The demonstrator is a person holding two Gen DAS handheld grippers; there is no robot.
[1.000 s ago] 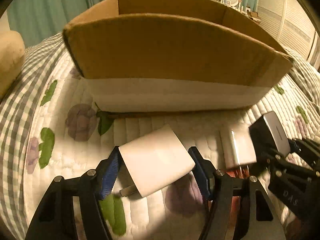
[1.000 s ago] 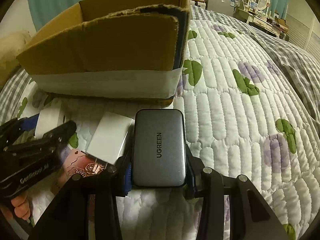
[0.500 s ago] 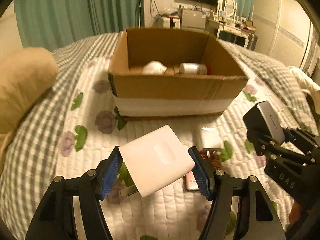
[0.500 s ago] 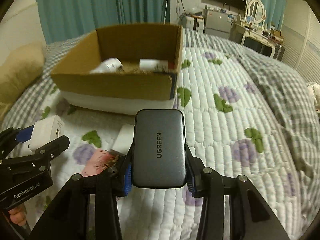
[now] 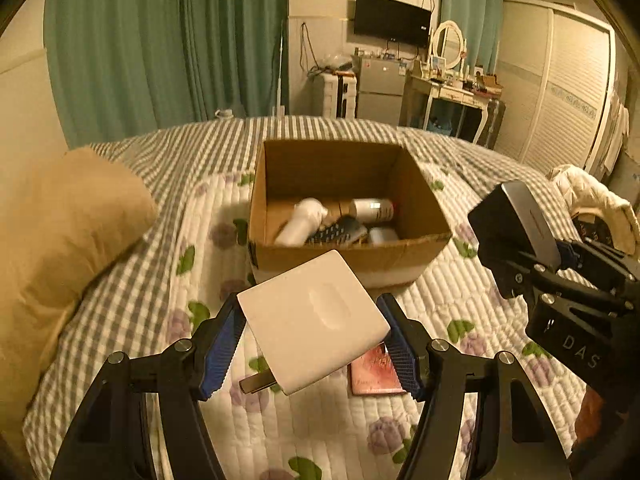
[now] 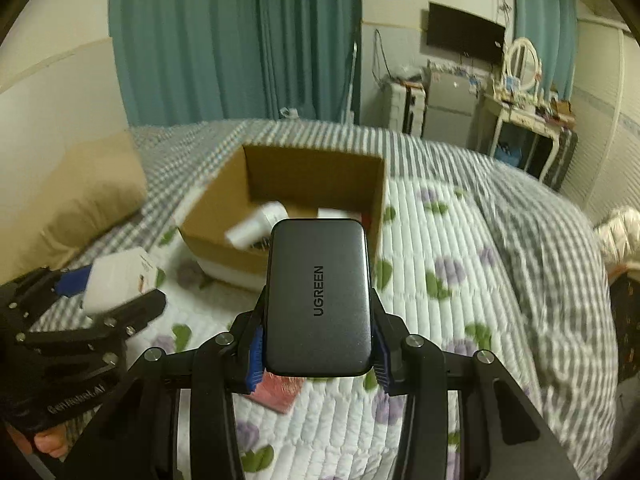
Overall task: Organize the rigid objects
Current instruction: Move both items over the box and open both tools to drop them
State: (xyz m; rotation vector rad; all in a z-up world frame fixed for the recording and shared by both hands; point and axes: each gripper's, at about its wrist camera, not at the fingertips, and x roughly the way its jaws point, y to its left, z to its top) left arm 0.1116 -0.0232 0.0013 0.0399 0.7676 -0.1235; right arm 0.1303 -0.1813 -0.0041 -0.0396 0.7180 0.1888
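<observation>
My left gripper is clamped on the white charger, blue pads on two opposite edges, prongs pointing back toward me at 7 o'clock in the left wrist view. My right gripper is closed on the grey UGREEN charger, held flat between the pads. Both are in the air above the quilt; the open cardboard box sits at 12 o'clock, with a white bottle and other items inside. A pink card lies on the quilt just below my left pads. Risks, as I judge them: the white charger is pinched corner-wise and tilted, so it may pivot out. Both tools converge on one opening and could knock each other. A low approach could catch the near wall and shove the box across the soft bedding.
</observation>
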